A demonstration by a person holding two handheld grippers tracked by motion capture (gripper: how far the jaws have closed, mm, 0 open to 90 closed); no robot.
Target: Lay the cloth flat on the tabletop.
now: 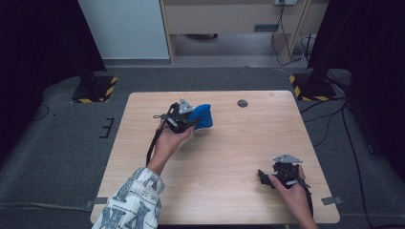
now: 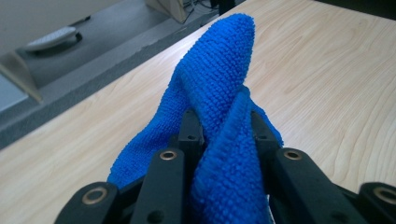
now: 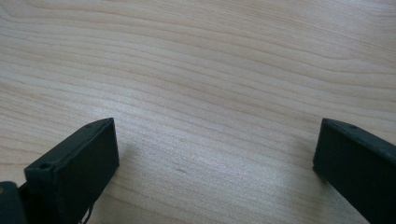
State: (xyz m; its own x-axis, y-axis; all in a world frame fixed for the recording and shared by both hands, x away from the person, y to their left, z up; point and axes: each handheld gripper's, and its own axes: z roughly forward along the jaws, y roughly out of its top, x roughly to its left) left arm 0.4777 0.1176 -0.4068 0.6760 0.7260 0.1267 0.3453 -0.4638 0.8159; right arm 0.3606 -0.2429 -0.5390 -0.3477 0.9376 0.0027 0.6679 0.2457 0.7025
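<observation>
The bunched blue terry cloth (image 2: 219, 102), clamped in the left gripper (image 2: 224, 135) above the pale wooden worktop (image 1: 229, 143), could be dropped if loosened (the right gripper (image 3: 215, 154) is held wide open, empty).

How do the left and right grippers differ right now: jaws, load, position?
The left gripper is shut on the blue terry cloth; the right gripper is open, holding nothing. The left sits at mid-table toward the far edge; the right sits by the near right corner. Both have black jaws over the light wooden table.
</observation>
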